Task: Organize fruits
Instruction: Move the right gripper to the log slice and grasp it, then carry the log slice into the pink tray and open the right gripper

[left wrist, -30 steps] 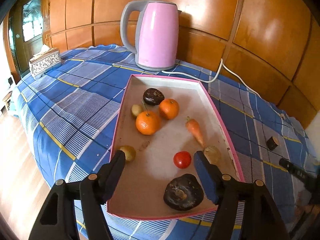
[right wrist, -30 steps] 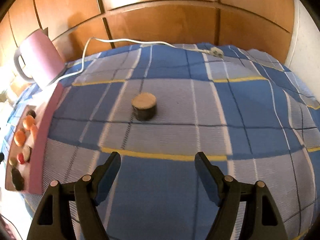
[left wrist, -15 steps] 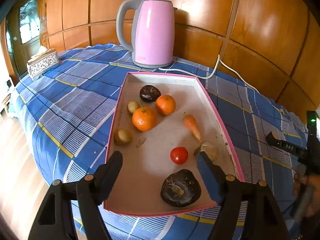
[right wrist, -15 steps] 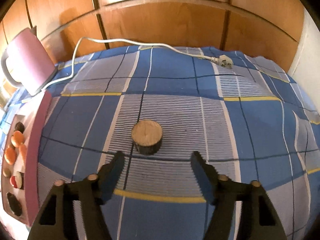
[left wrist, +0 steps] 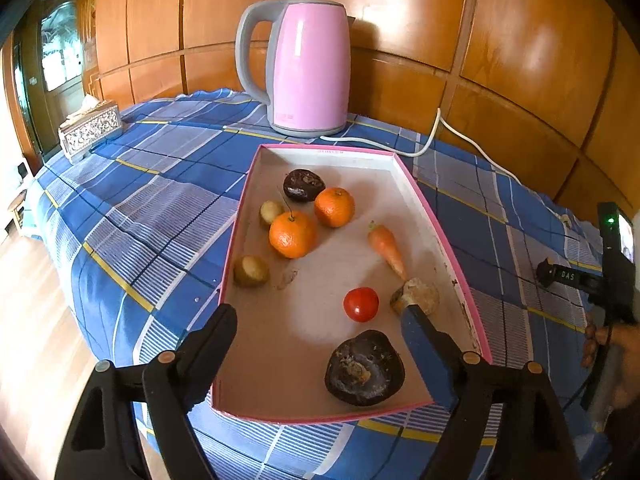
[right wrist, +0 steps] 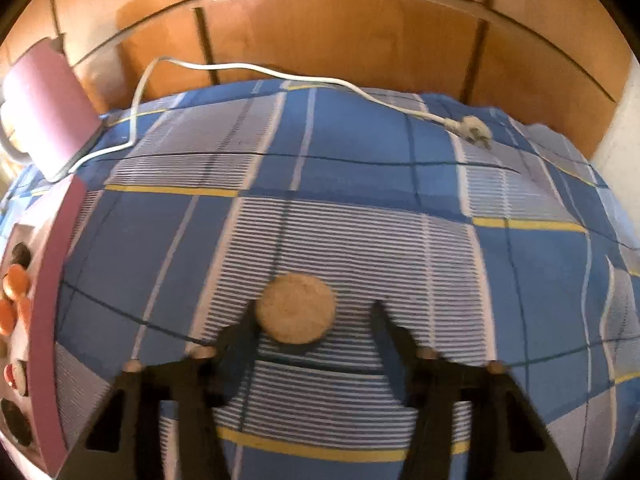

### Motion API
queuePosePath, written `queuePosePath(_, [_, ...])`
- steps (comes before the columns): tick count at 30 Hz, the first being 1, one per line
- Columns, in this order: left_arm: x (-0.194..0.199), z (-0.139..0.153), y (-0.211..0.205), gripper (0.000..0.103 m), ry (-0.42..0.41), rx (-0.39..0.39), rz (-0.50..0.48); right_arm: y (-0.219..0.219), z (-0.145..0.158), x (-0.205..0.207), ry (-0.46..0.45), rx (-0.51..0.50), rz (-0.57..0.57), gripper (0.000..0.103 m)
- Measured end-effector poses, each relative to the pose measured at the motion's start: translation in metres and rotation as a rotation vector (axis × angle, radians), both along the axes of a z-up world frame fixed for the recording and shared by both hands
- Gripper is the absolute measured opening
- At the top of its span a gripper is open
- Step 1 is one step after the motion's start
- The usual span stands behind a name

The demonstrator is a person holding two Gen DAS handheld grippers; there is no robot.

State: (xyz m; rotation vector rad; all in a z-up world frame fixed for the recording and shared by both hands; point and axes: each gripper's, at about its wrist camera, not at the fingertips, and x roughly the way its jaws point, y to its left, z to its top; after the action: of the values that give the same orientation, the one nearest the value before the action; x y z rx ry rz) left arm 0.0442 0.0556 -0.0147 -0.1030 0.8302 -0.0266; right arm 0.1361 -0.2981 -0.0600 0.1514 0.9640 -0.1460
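A pink-rimmed tray point(left wrist: 436, 236) on the blue checked cloth holds two oranges point(left wrist: 293, 234), a carrot point(left wrist: 386, 249), a tomato point(left wrist: 361, 304), a few small brownish fruits point(left wrist: 251, 270) and two dark shrivelled fruits point(left wrist: 363, 367). My left gripper point(left wrist: 320, 320) is open and empty above the tray's near end. In the right wrist view a round tan-topped piece point(right wrist: 296, 309) lies on the cloth, right of the tray point(right wrist: 48, 300). My right gripper point(right wrist: 316, 312) is open, its fingers on either side of this piece, left finger close to it.
A pink electric kettle point(left wrist: 306, 68) stands behind the tray, its white cord point(right wrist: 256, 70) and plug point(right wrist: 474, 128) trailing along the cloth by the wooden wall. A patterned tissue box point(left wrist: 90, 132) sits at the far left. The table edge drops off at left.
My right gripper has moved forward and down until the round piece sits between its fingers. My left gripper has pulled back and risen slightly over the tray.
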Motion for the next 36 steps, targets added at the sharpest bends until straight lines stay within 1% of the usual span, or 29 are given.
queuePosePath(2, [0.000, 0.000, 0.000, 0.085, 0.002, -0.001, 0.002, 0.004, 0.002, -0.003, -0.006, -0.031, -0.004, 0.037])
queuePosePath(8, [0.000, -0.001, -0.001, 0.085, 0.001, 0.002, 0.000, 0.008, 0.001, -0.022, -0.015, 0.009, 0.027, 0.037])
queuePosePath(11, [0.000, -0.001, -0.003, 0.085, 0.001, 0.001, -0.003, 0.017, 0.003, -0.037, -0.019, 0.020, 0.077, 0.037])
queuePosePath(16, [-0.002, 0.000, -0.003, 0.085, -0.004, 0.003, -0.004, 0.041, 0.007, -0.064, -0.032, 0.060, 0.197, 0.037])
queuePosePath(20, [-0.003, 0.001, -0.001, 0.085, -0.006, -0.002, 0.001, 0.056, 0.009, -0.078, -0.036, 0.085, 0.250, 0.037])
queuePosePath(25, [-0.004, -0.001, 0.004, 0.087, 0.004, -0.028, 0.012, 0.068, 0.017, -0.085, -0.052, 0.092, 0.300, 0.037])
queuePosePath(29, [-0.004, 0.000, 0.008, 0.088, 0.003, -0.031, 0.025, 0.080, 0.024, -0.089, -0.068, 0.085, 0.336, 0.037])
queuePosePath(36, [-0.002, 0.000, 0.026, 0.088, -0.005, -0.036, 0.085, 0.096, 0.047, -0.086, -0.118, 0.091, 0.389, 0.037])
